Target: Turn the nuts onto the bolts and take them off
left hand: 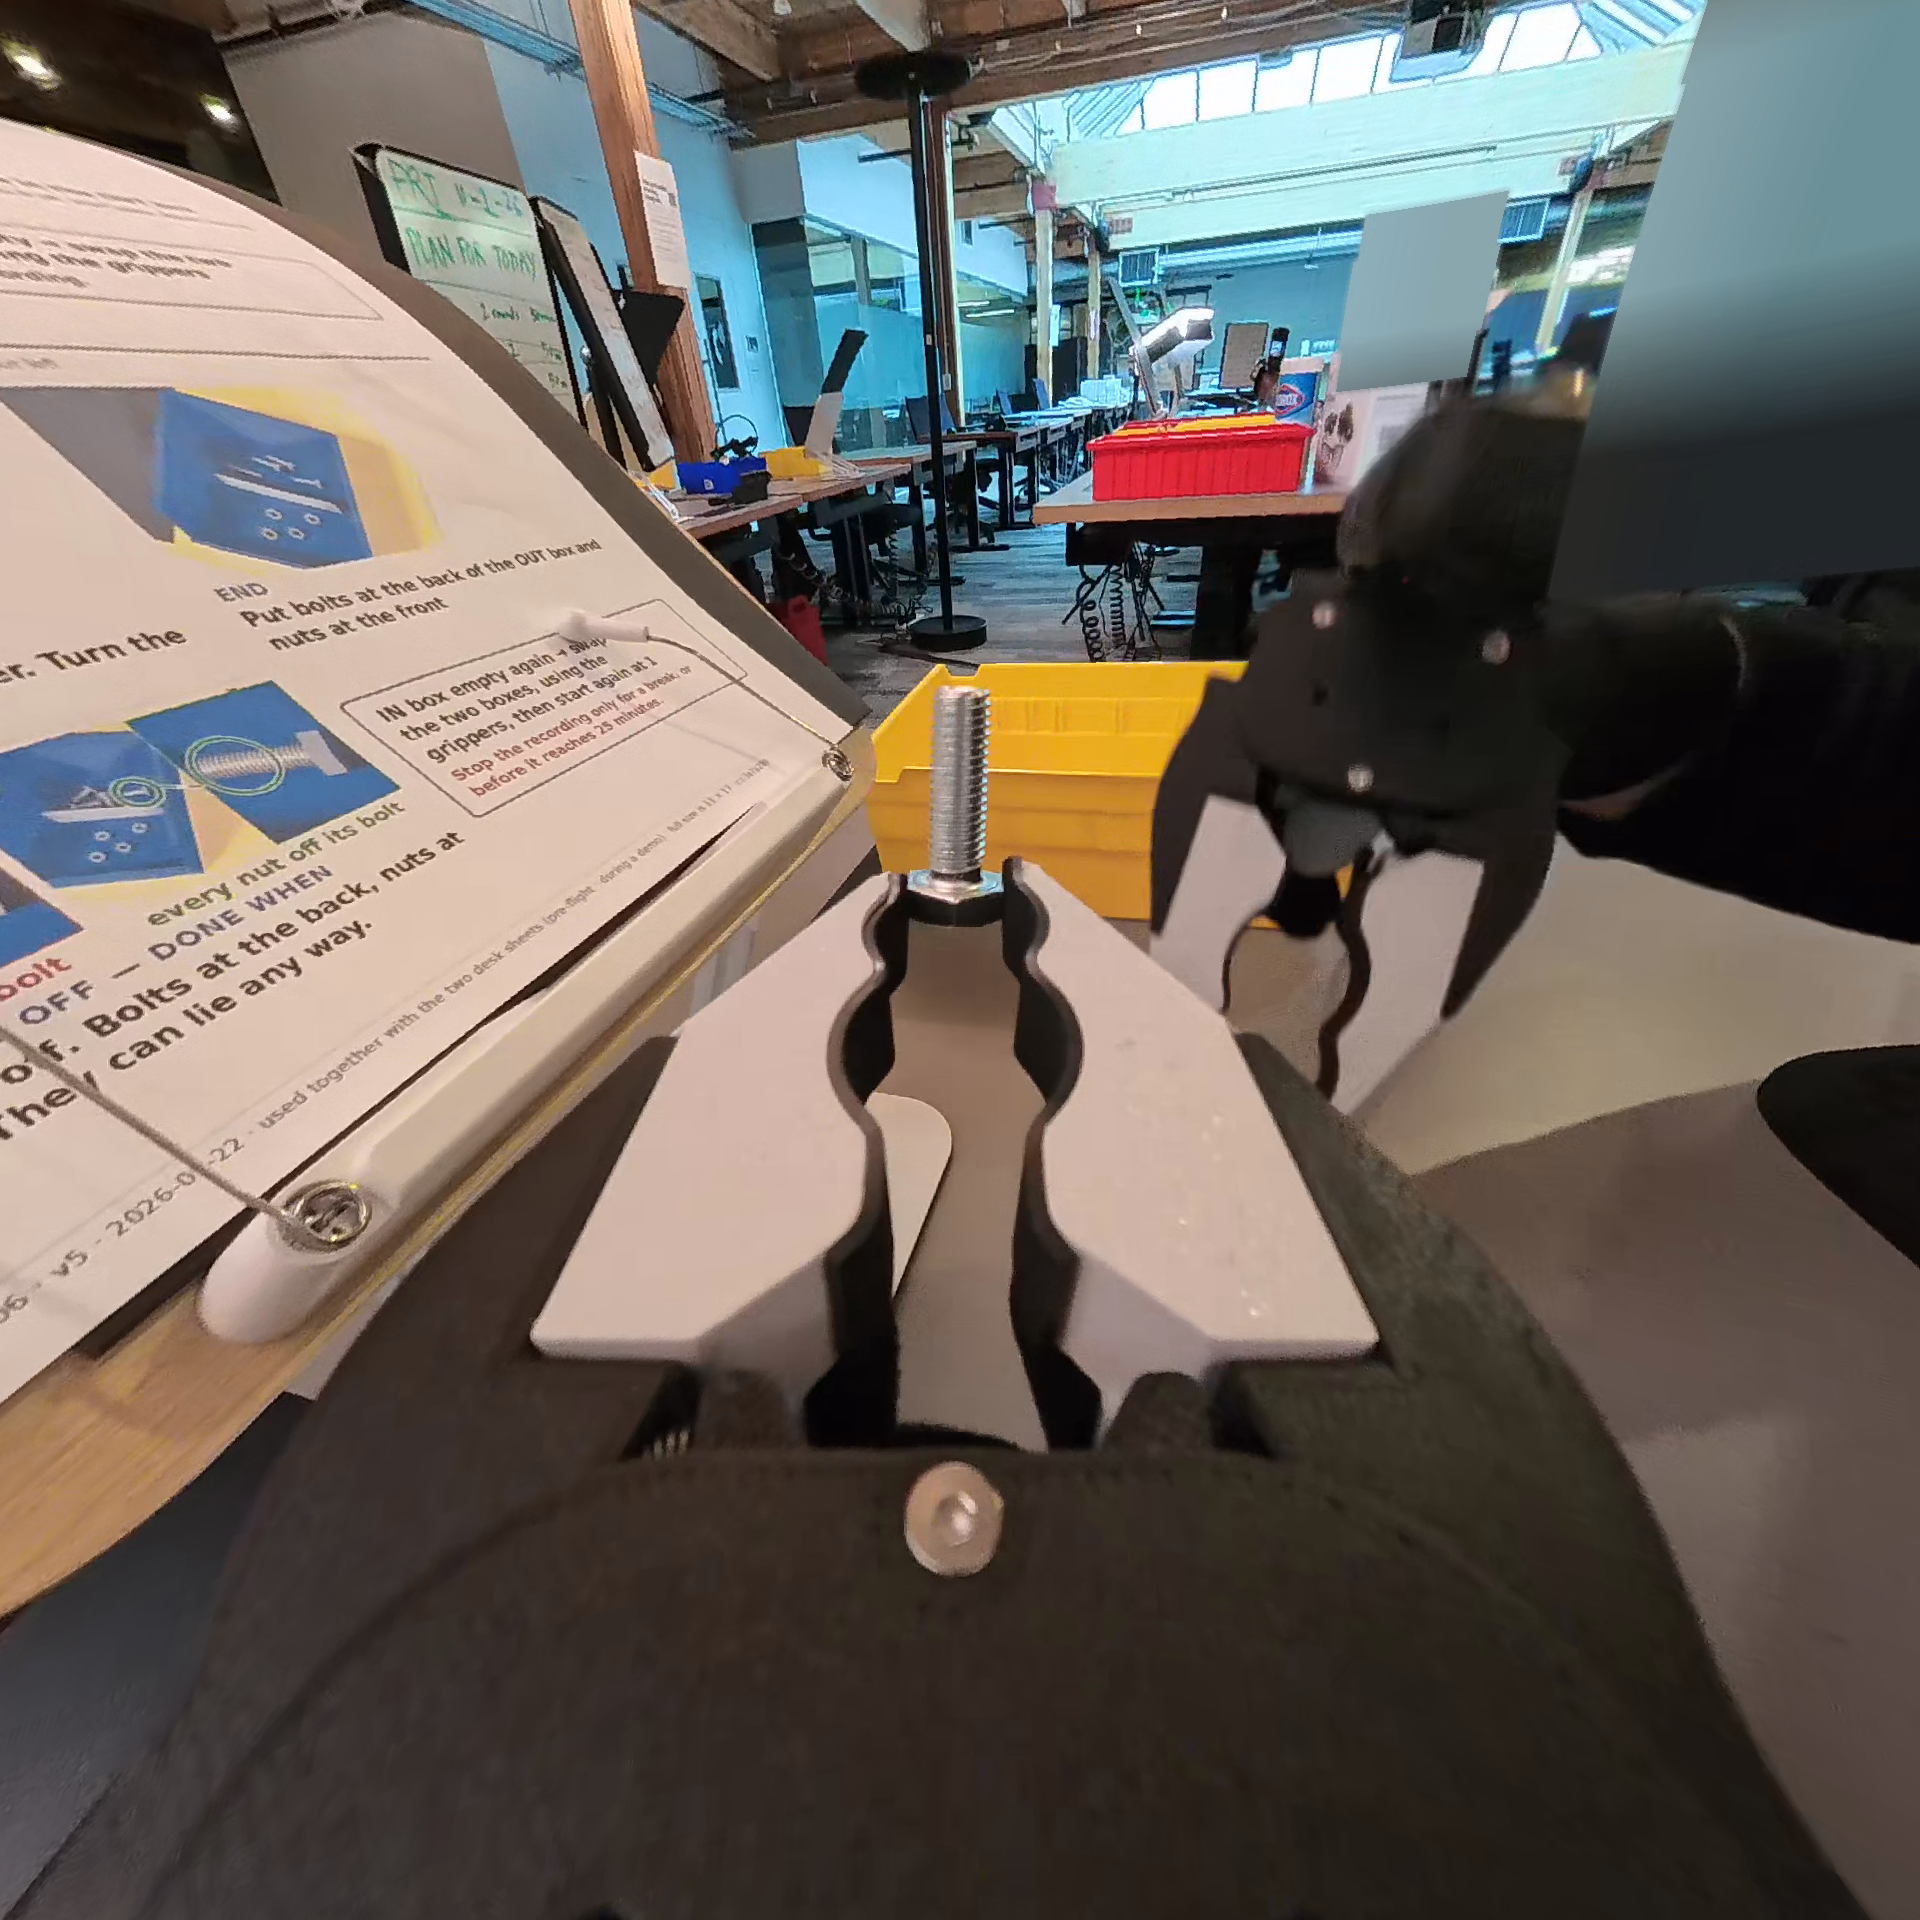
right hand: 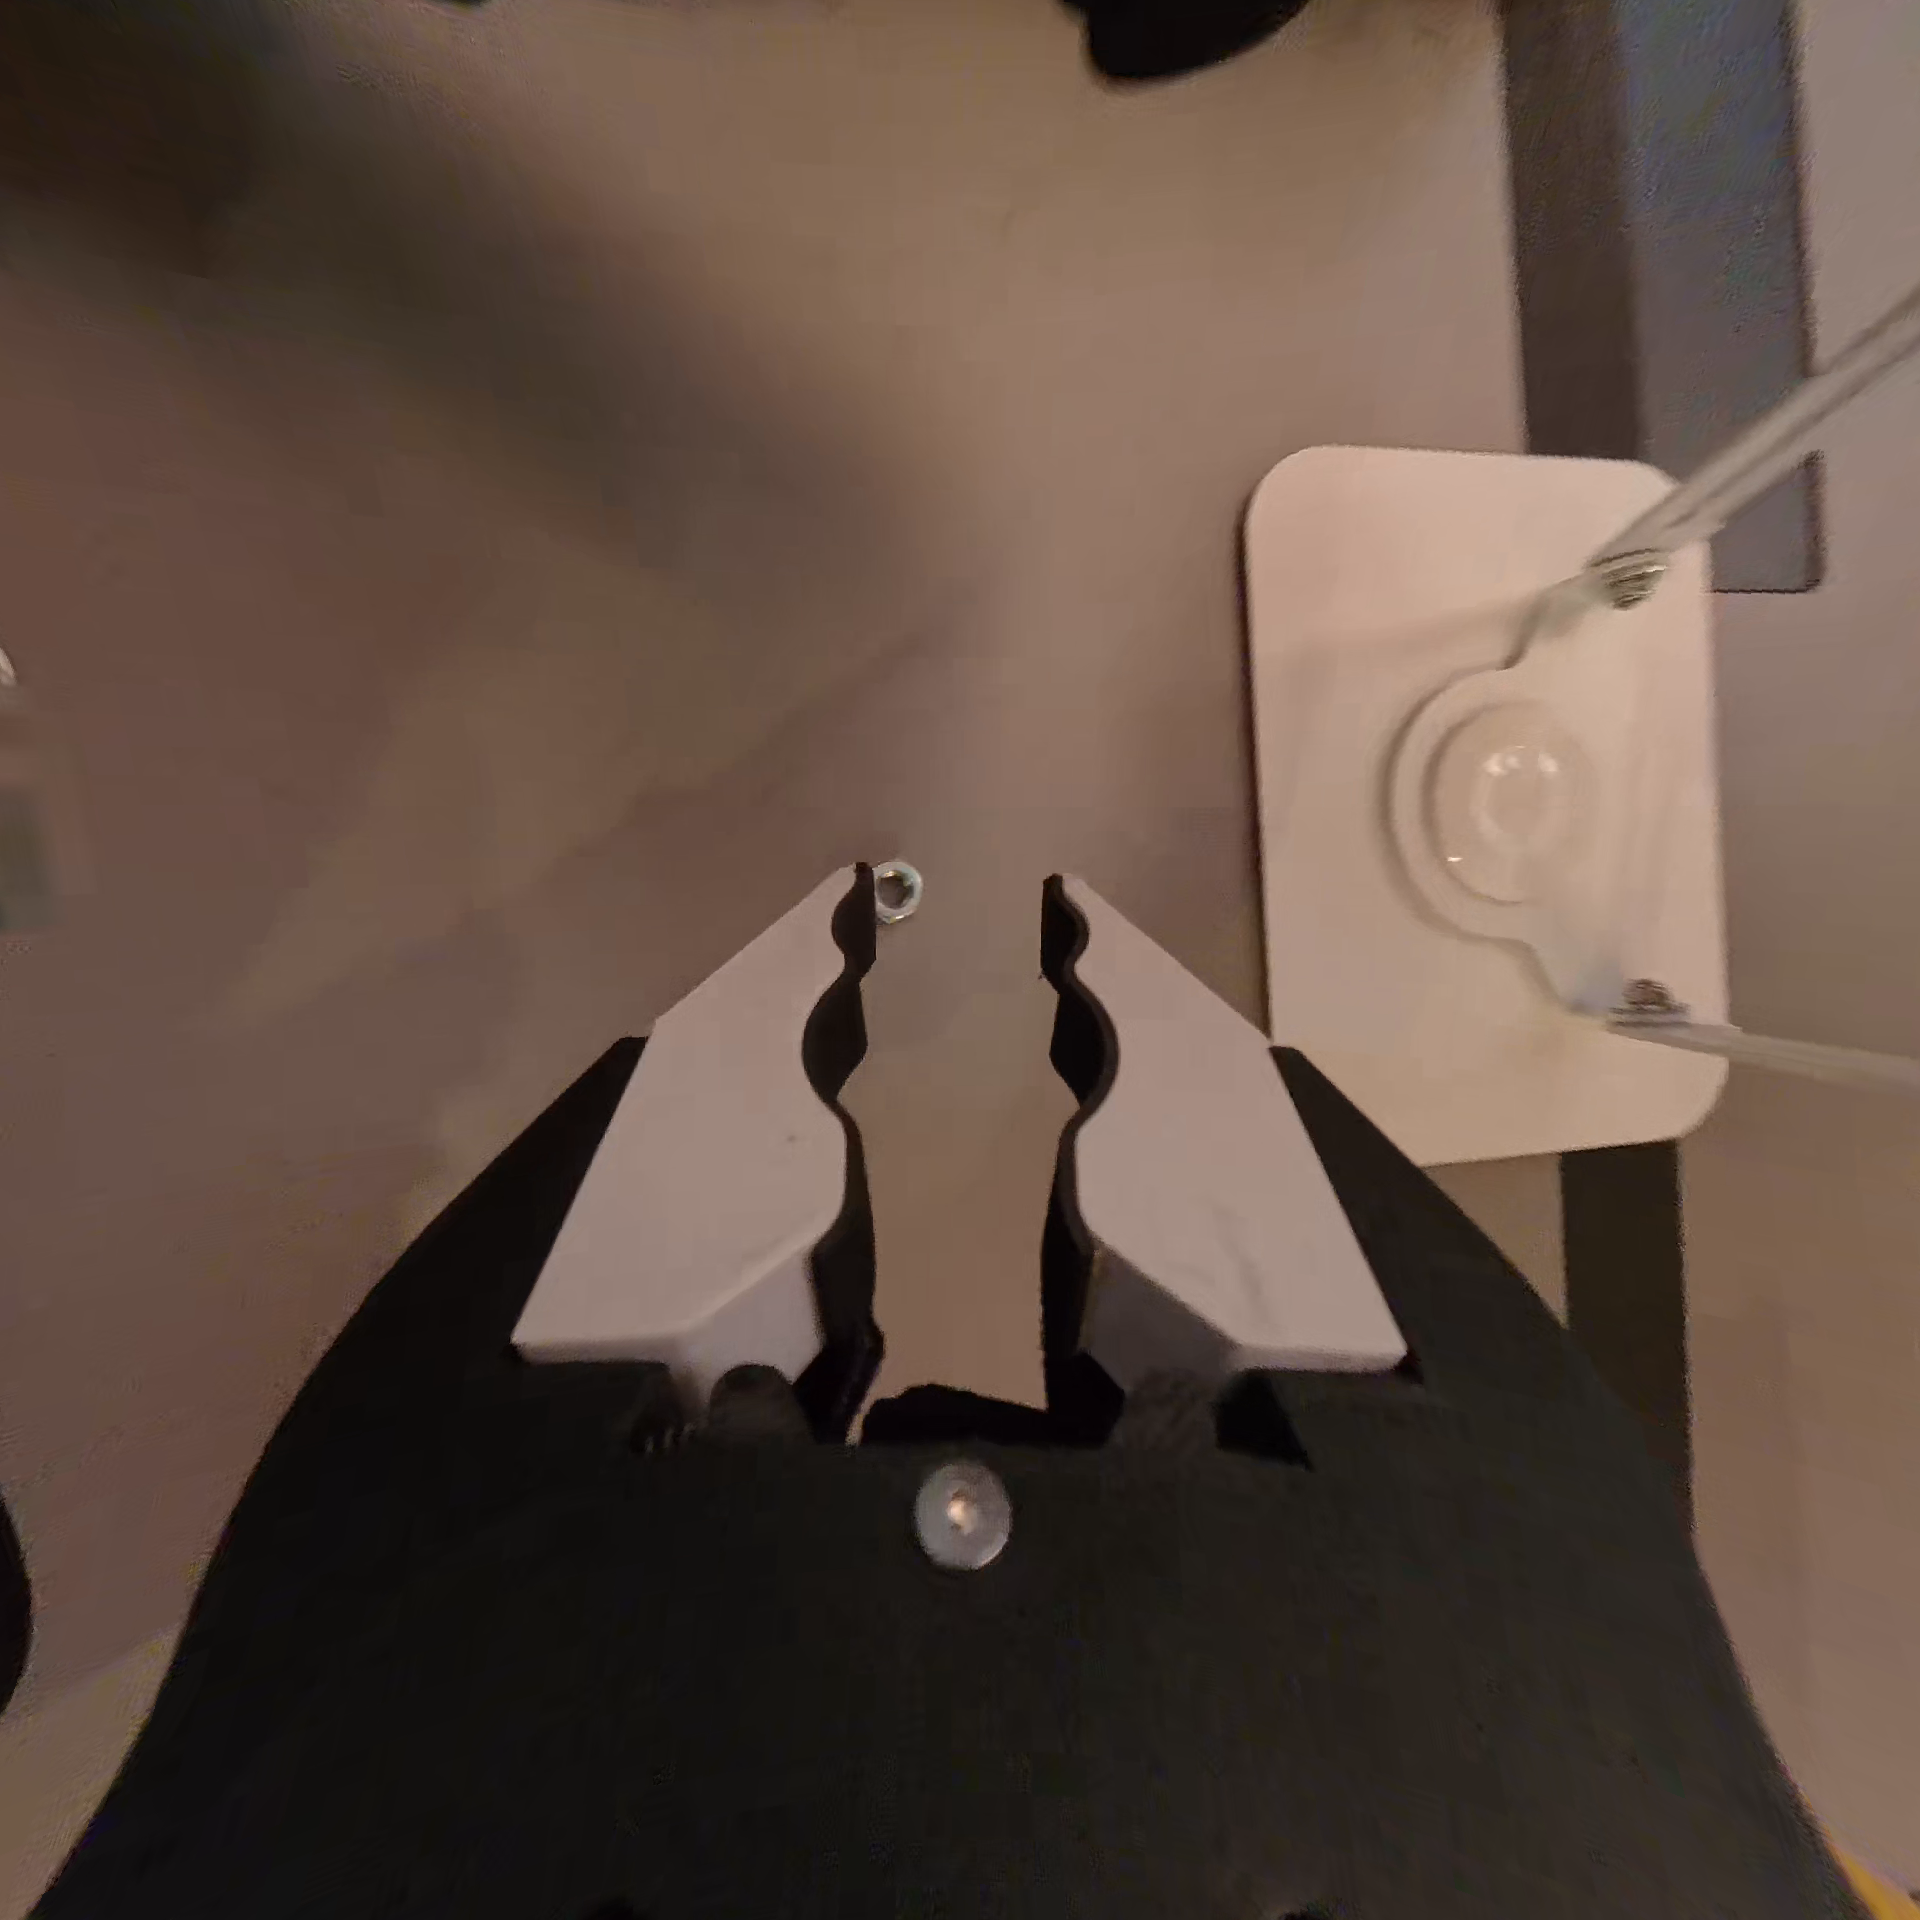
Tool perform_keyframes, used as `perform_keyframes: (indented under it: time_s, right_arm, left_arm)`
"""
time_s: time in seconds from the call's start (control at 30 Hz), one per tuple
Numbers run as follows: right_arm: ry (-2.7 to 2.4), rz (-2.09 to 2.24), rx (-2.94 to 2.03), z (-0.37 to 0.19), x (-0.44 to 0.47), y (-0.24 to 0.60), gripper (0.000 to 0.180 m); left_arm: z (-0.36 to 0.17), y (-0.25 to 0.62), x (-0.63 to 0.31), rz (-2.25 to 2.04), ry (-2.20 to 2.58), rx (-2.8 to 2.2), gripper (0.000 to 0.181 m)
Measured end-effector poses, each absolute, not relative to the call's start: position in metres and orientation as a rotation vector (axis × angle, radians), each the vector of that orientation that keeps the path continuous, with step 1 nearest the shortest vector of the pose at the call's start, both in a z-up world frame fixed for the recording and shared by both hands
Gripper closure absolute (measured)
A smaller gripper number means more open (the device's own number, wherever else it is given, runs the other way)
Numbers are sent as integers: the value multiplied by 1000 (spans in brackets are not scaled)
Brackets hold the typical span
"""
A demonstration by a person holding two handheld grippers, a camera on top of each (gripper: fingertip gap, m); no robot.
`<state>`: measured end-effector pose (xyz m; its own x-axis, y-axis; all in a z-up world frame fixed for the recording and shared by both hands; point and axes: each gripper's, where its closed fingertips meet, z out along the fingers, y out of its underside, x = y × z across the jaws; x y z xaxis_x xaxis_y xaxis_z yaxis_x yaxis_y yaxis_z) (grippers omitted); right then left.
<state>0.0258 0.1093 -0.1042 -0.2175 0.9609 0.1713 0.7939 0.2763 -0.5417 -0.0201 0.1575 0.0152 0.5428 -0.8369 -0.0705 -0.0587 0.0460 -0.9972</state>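
In my left wrist view, my left claw (left hand: 953, 883) is clenched on the head of a silver bolt (left hand: 959, 781) standing upright, threads up, before a yellow bin (left hand: 1049, 769), with my right claw (left hand: 1340, 997) hanging spread just to its right. In my right wrist view, that claw (right hand: 956, 894) is released above the grey table (right hand: 623, 623), a small nut (right hand: 898, 891) lying just beside its left fingertip (right hand: 847, 896).

The bolt (left hand: 959, 790) head sits hidden between the tool's fingertips.
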Motion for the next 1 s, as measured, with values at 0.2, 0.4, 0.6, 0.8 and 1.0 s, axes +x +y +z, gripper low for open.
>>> perform_keyframes:
  time_s: [0.2, 0.4, 0.6, 0.8, 1.0]
  right_arm:
    - [-2167, 469, -1604, -152, 24, 103, 150]
    - [-2212, 473, -1600, -175, 24, 102, 154]
    - [-2257, 456, -1581, -187, 24, 102, 157]
    - [-2255, 485, -1573, -188, 22, 102, 164]
    - [-2249, 509, -1582, -188, 23, 102, 164]
  left_arm:
    - [16, 158, -22, -707, 830, -1414, 164]
    - [14, 158, -23, -711, 831, -1419, 164]
    - [11, 159, -21, -714, 836, -1428, 164]
    - [9, 159, -20, -719, 838, -1435, 164]
    - [7, 159, -18, -720, 843, -1439, 164]
